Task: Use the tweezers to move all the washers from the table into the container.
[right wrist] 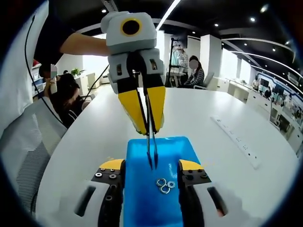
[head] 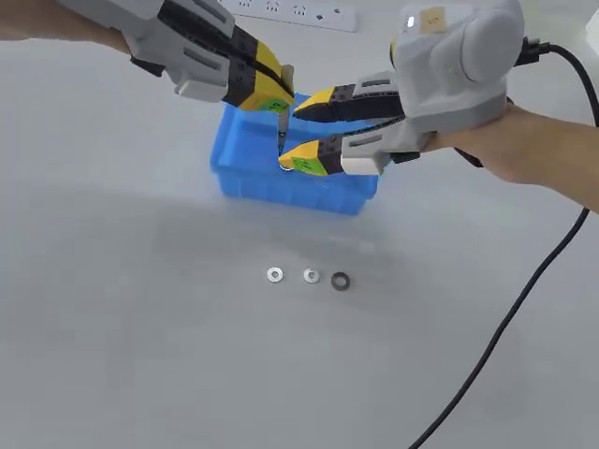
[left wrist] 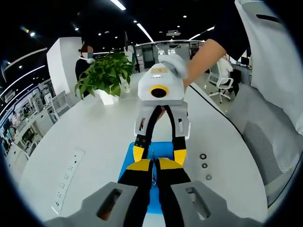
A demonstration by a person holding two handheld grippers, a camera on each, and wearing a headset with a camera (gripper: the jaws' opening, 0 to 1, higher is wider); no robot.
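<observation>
A blue container (head: 281,190) stands on the white table. Over it my left gripper (head: 279,94) is shut on thin tweezers (head: 281,138), whose tips point down into the container. The right gripper view shows those tweezers (right wrist: 150,146) hanging above several washers (right wrist: 164,184) on the container floor (right wrist: 142,203); the tips look bare. My right gripper (head: 295,134) faces the left one across the container, open, one jaw on each side of the tweezers. Three washers lie in a row on the table: two silver (head: 274,274) (head: 311,275) and one dark (head: 341,281).
A white power strip (head: 299,11) lies behind the container at the table's far edge. A black cable (head: 524,299) runs from the right gripper across the table's right side. A potted plant (left wrist: 106,75) stands far off on the table.
</observation>
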